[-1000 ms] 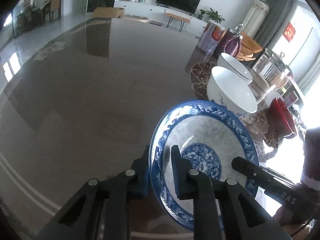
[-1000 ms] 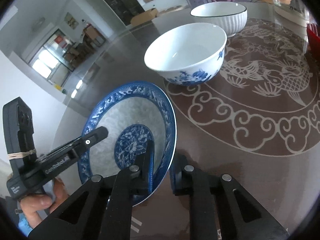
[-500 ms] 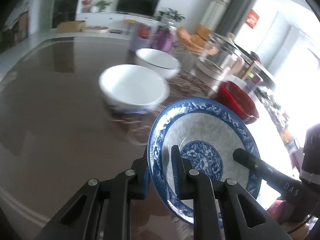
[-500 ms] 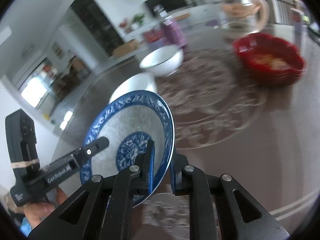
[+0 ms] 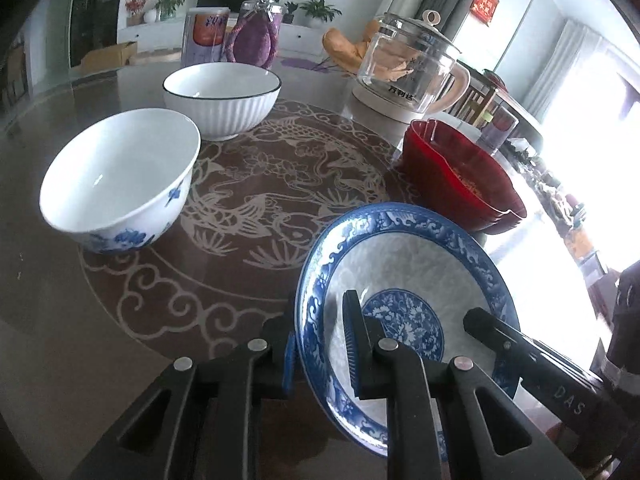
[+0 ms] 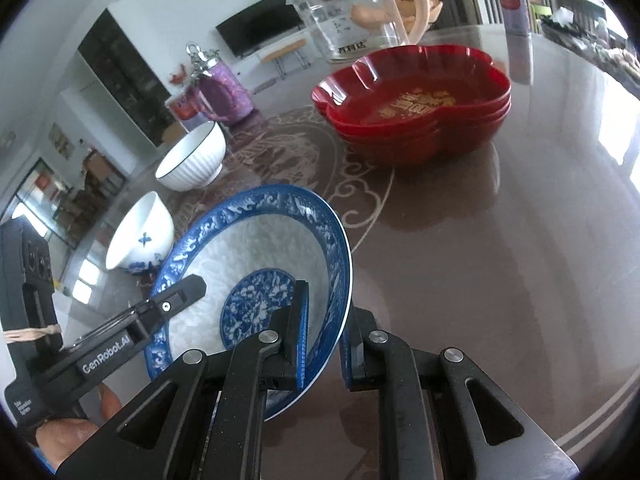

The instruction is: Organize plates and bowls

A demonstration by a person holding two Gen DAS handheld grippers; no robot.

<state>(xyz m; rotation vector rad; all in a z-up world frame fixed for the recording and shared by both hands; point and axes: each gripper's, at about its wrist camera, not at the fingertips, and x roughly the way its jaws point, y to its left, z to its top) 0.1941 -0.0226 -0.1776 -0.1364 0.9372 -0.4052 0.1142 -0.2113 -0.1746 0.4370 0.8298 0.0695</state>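
Note:
A blue-and-white plate [image 5: 404, 264] is held above the table by both grippers. My left gripper [image 5: 320, 344] is shut on its left rim; my right gripper [image 6: 324, 332] is shut on its right rim, and the plate also shows in the right wrist view [image 6: 256, 248]. A white bowl with blue flowers [image 5: 116, 176] stands to the left, a white ribbed bowl with a black rim [image 5: 222, 98] behind it. Stacked red dishes [image 5: 456, 176] stand to the right, also seen in the right wrist view [image 6: 416, 100].
A glass kettle [image 5: 408, 68], a purple bottle [image 5: 256, 36] and a can [image 5: 206, 36] stand at the back of the brown patterned table [image 5: 260, 184]. The table's edge runs along the right, by the bright window.
Both grippers have carried the plate rightward across the table, from beside the flowered bowl toward the red dishes. Both stay shut on the plate.

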